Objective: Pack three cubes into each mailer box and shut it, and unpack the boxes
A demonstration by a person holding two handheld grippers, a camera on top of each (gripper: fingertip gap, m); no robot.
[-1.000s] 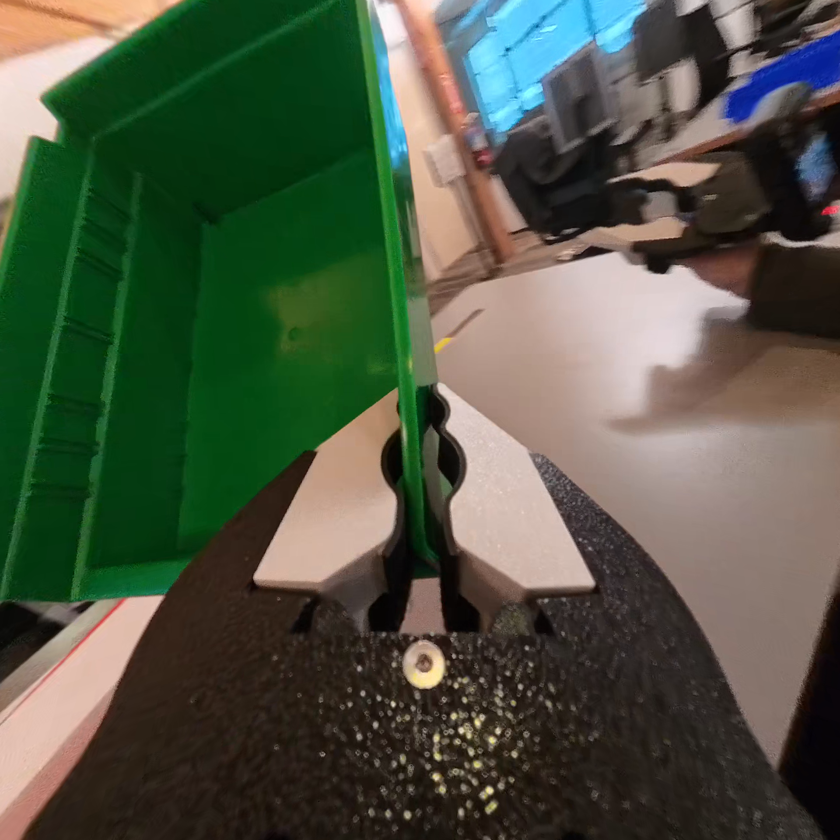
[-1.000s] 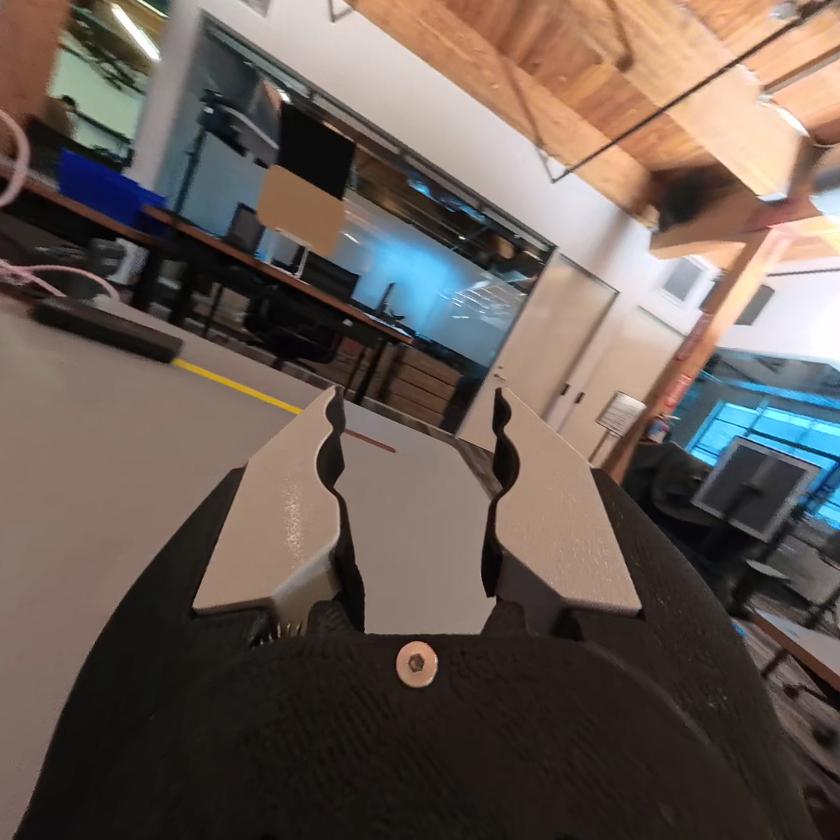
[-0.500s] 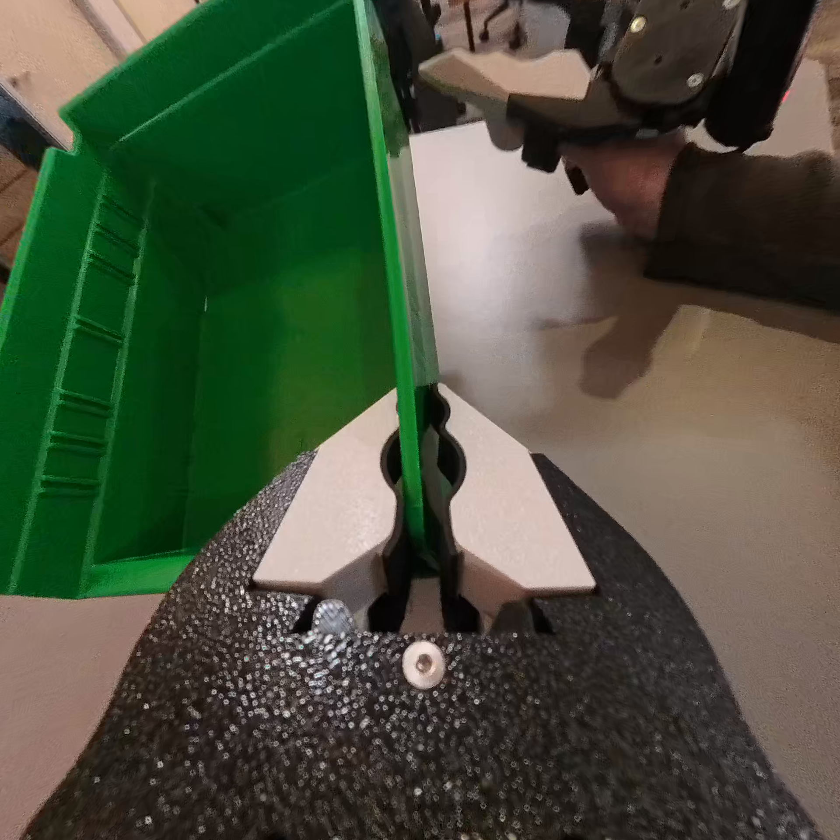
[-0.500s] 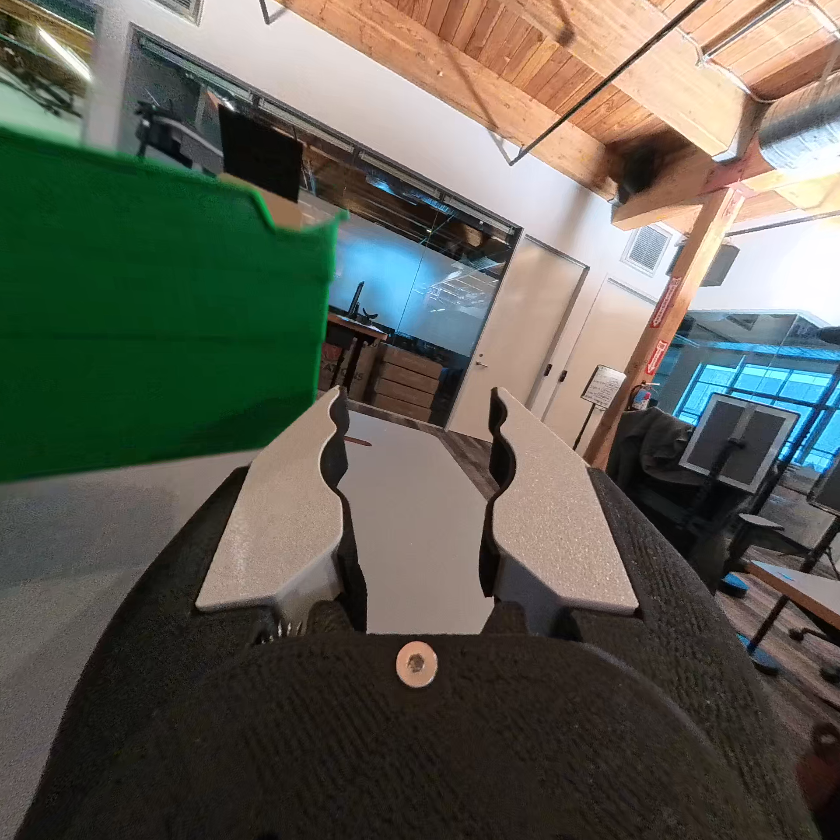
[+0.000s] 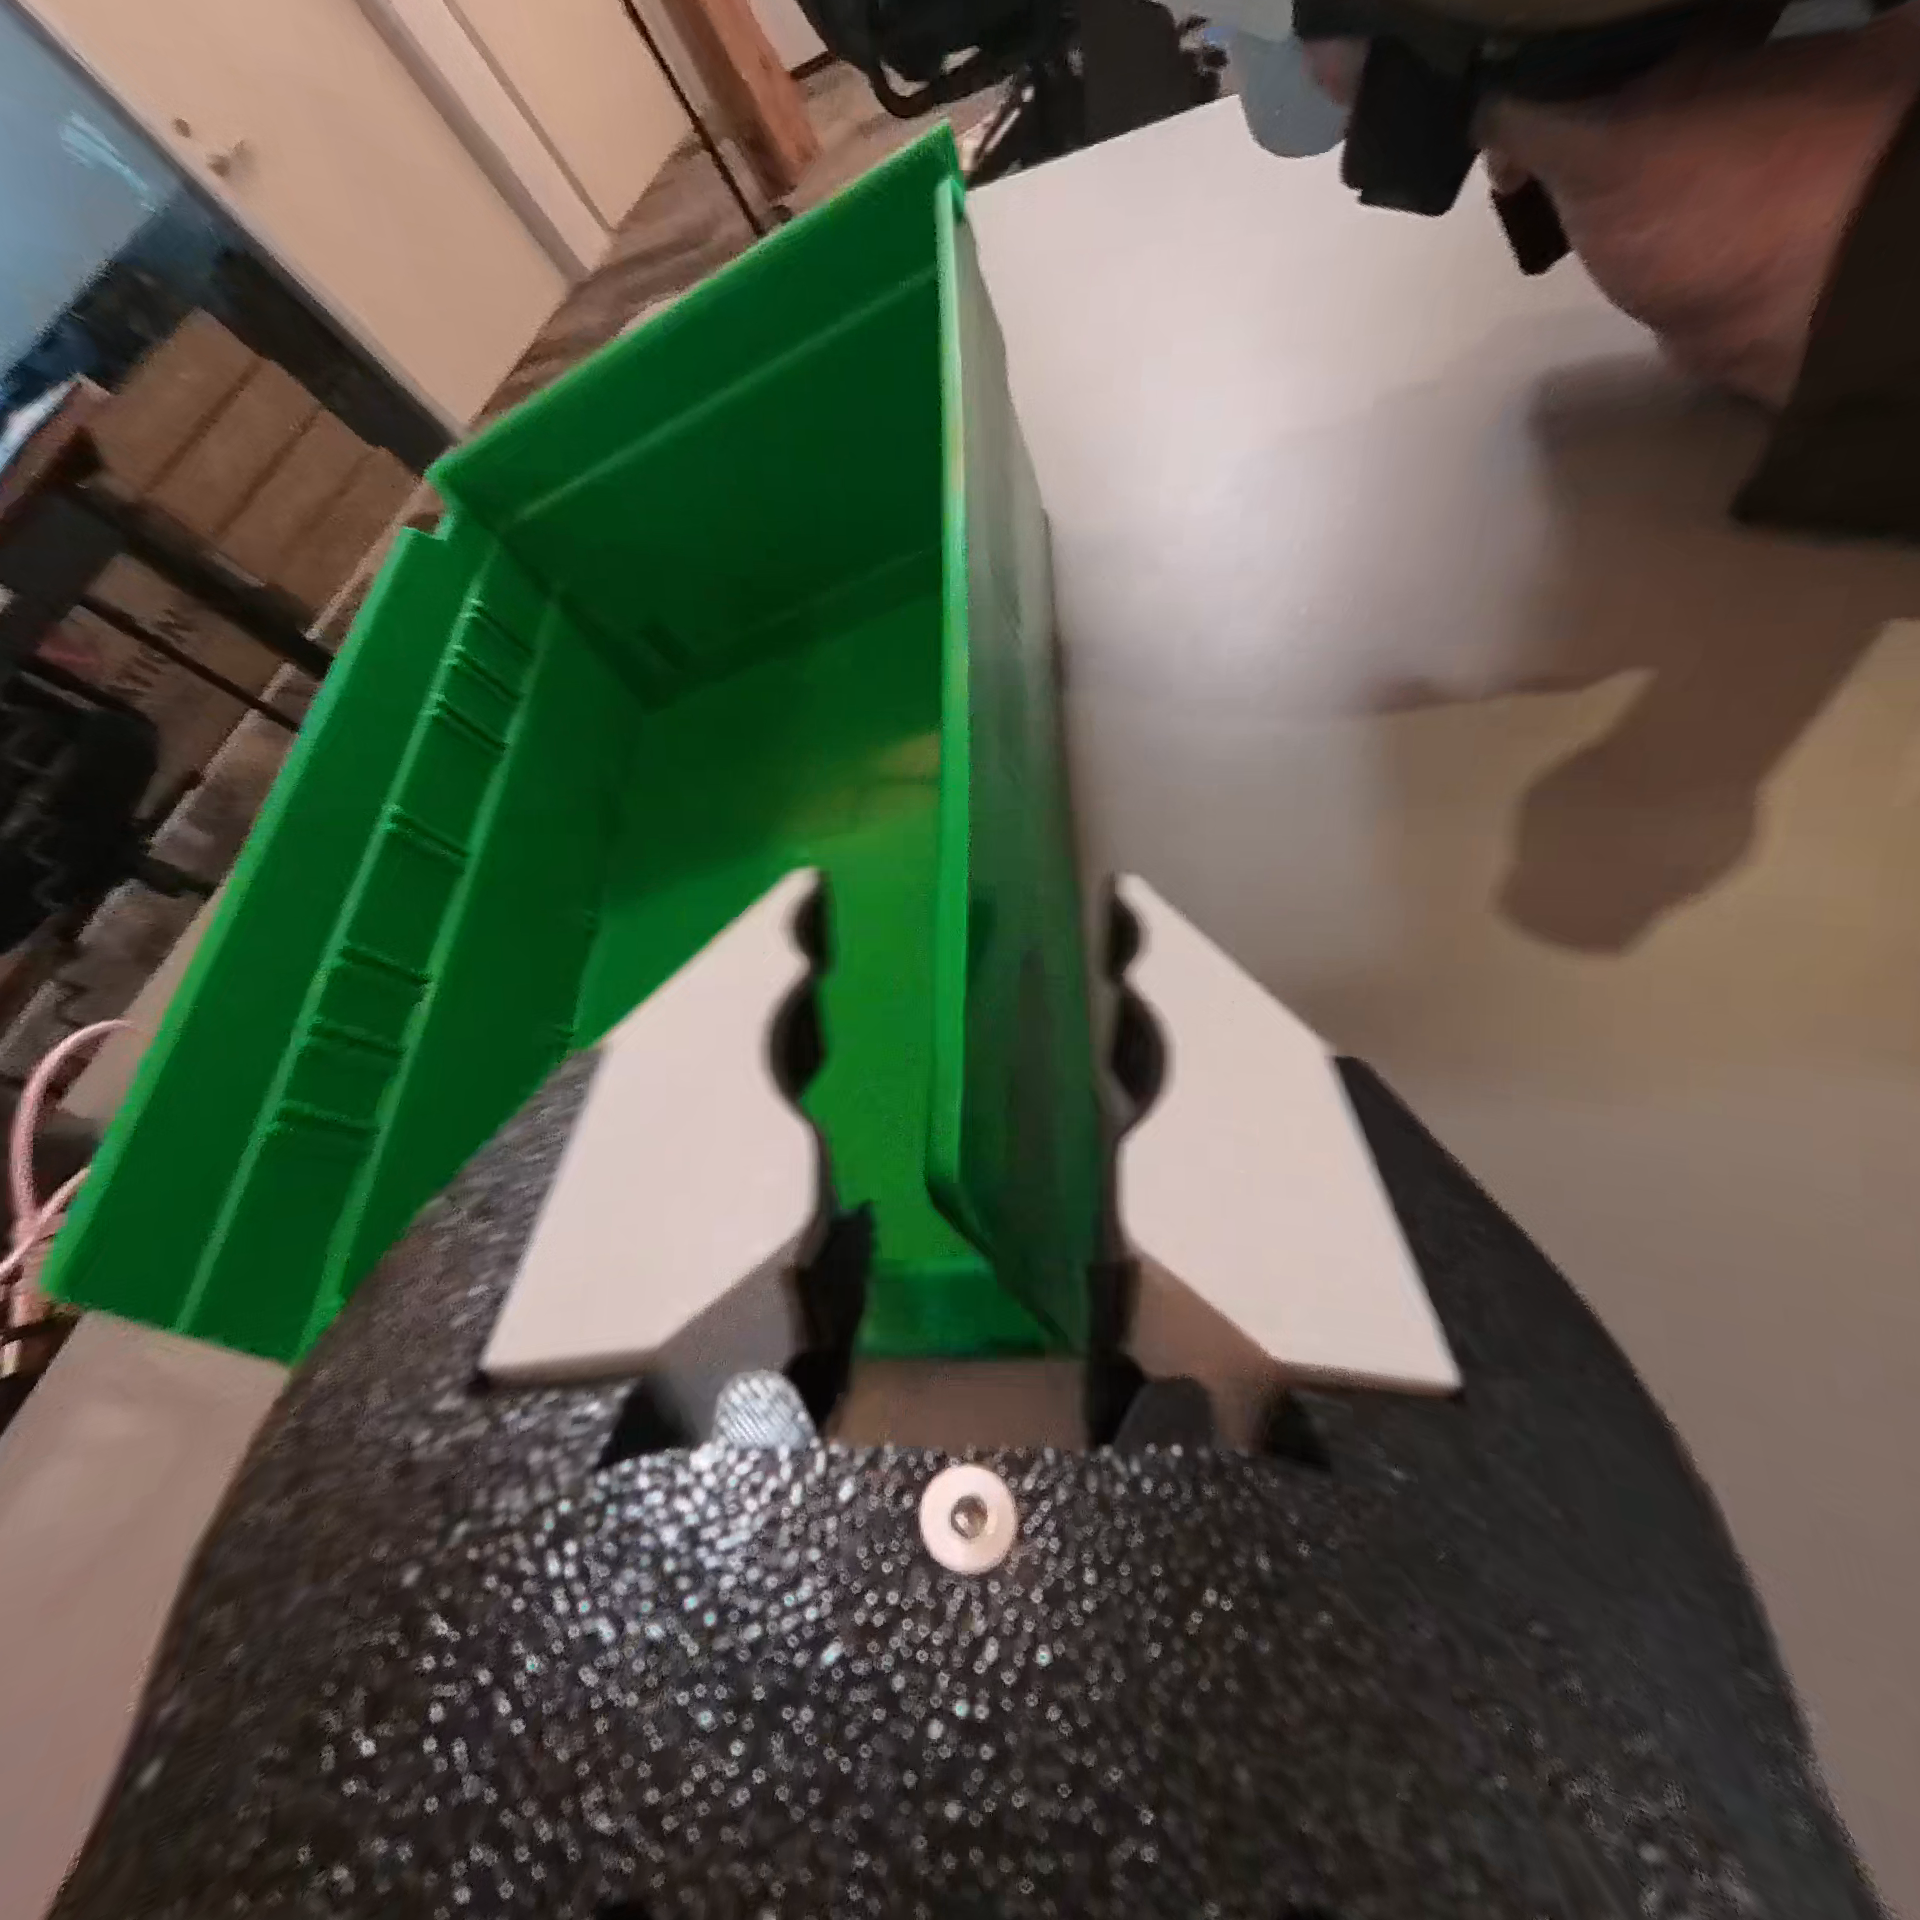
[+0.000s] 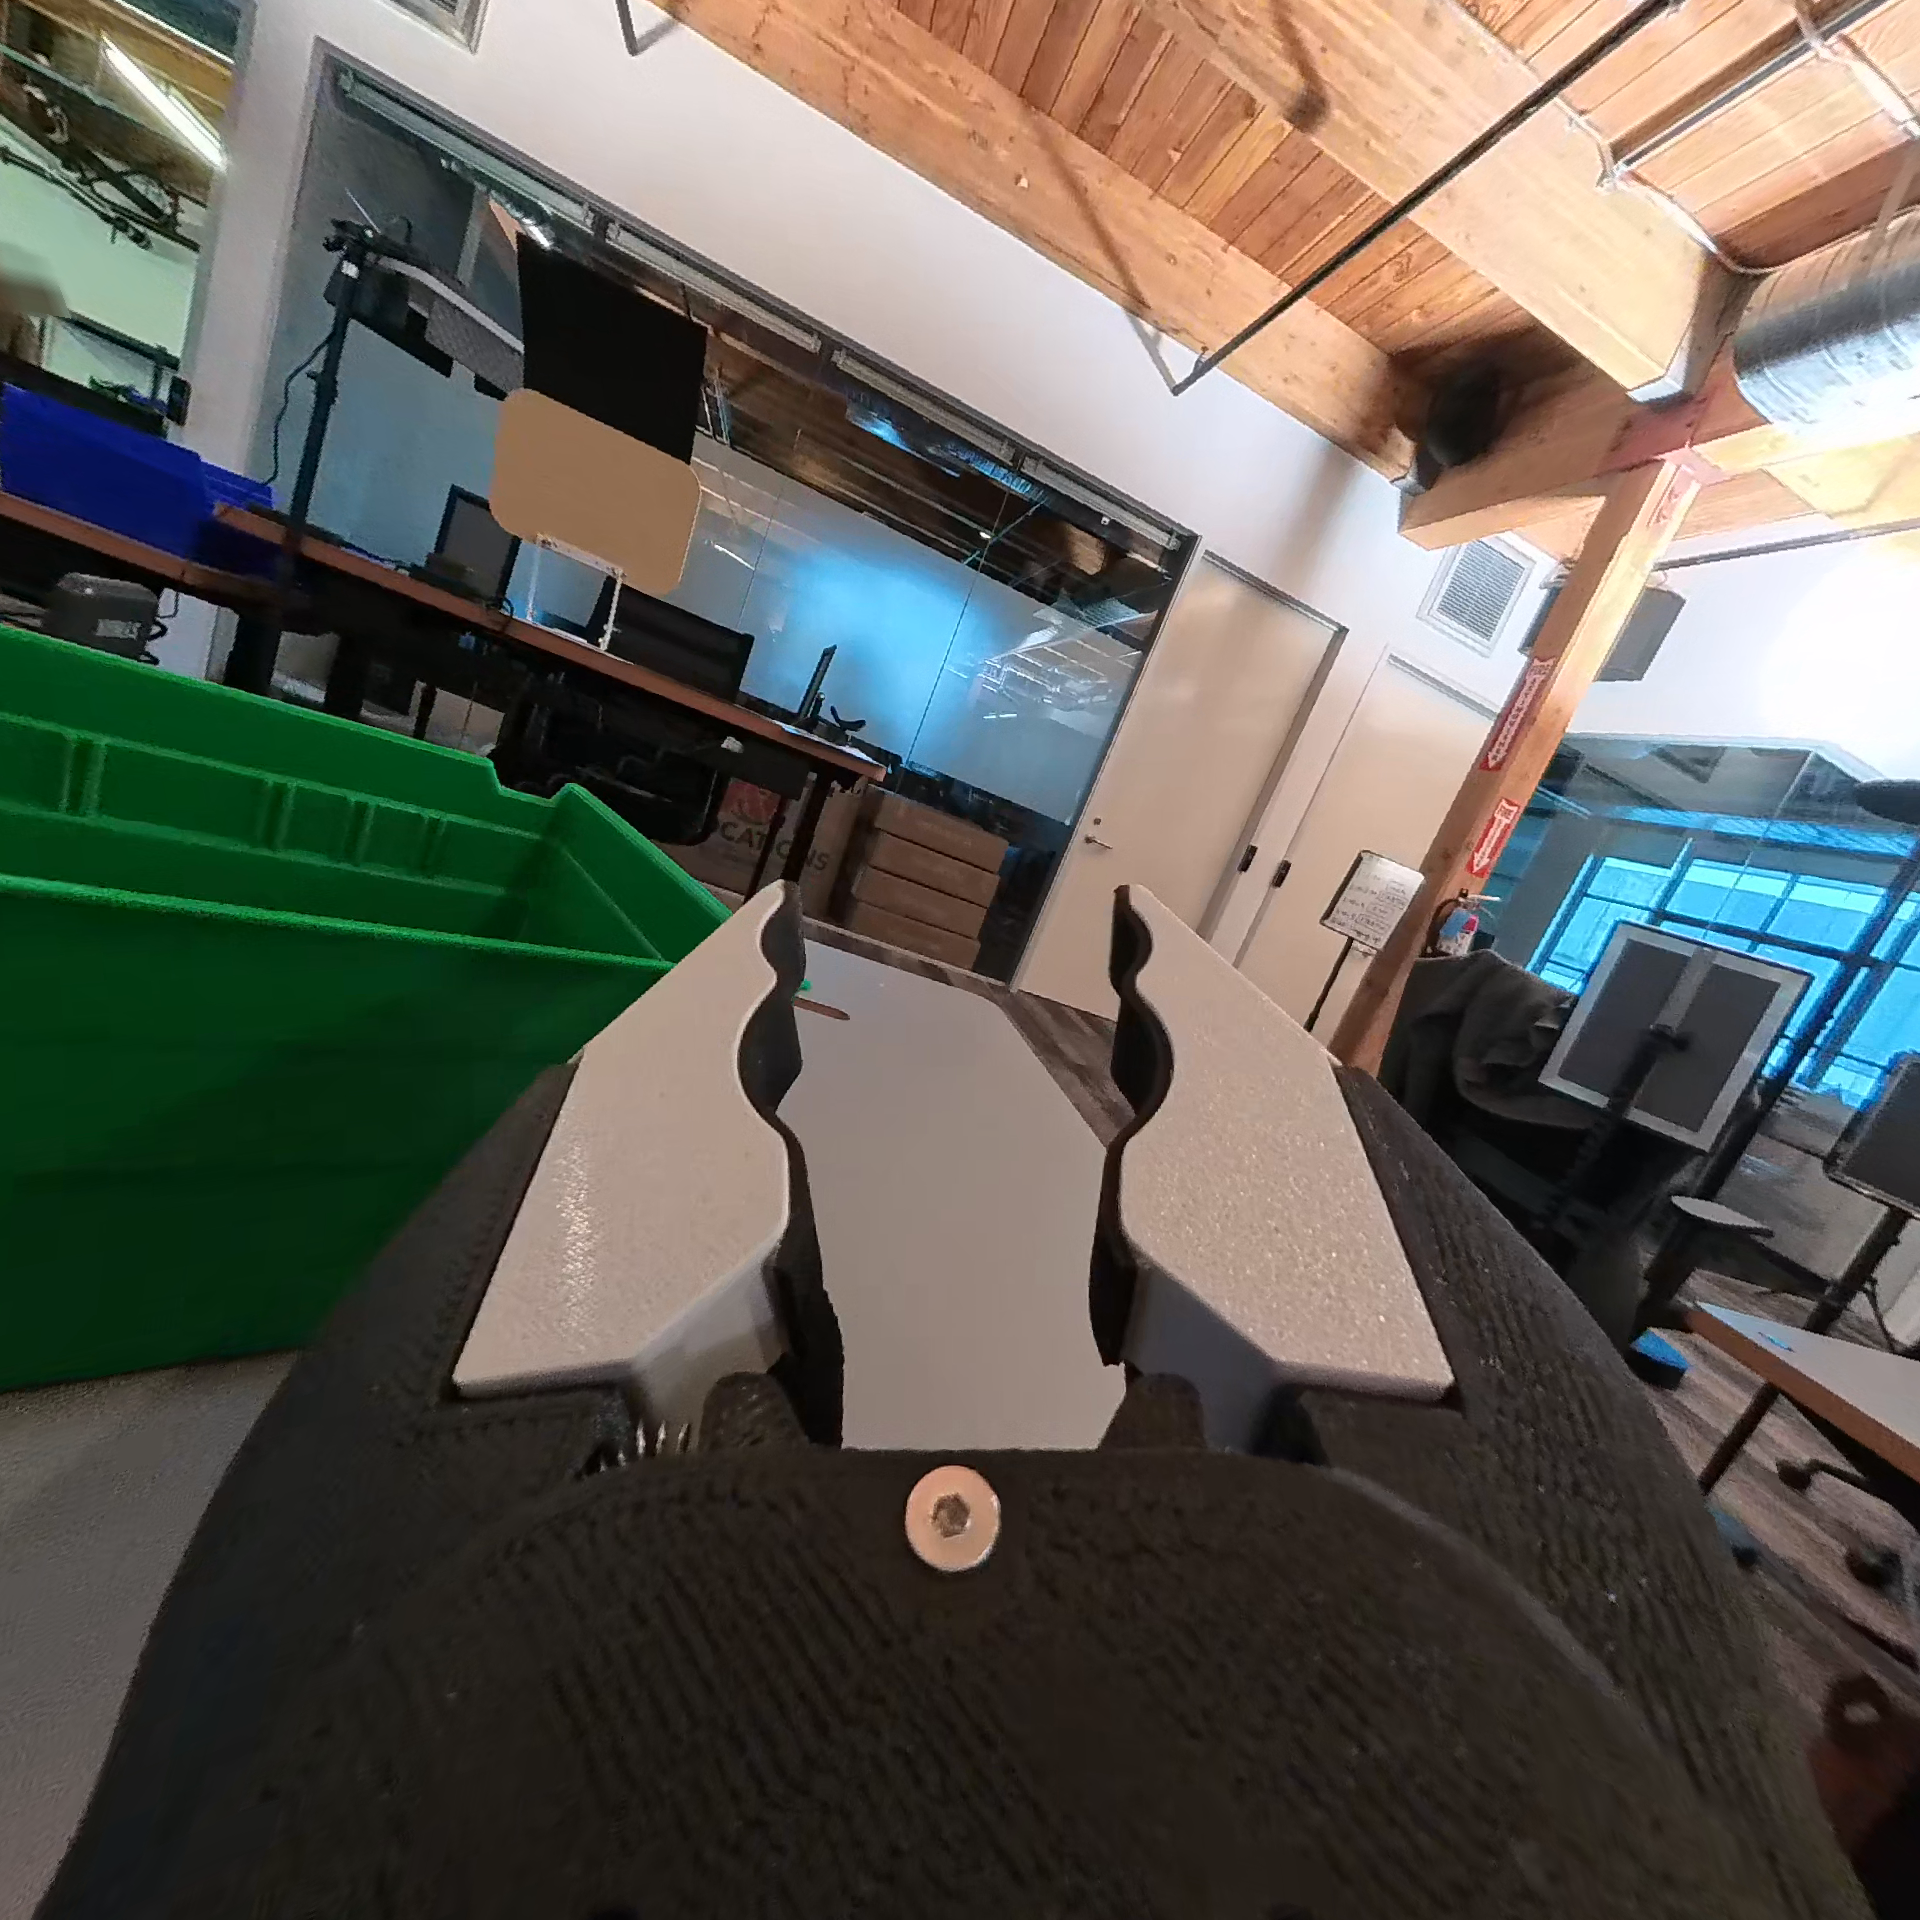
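- Centre-left of the left wrist frame, the green bin [image 5: 582, 790] sits on the table [image 5: 1299, 520]; no mailer boxes or cubes show in either view.
- My left gripper [image 5: 961, 904] straddles the bin's right wall, fingers [image 5: 707, 1122] spread, with a gap at the left pad: released.
- My right gripper [image 6: 951, 914] is spread too, holding nothing, with the bin at left of its frame.
- I judge the bin stiff, light, smooth plastic; I'd pinch a thin side wall near the rim.
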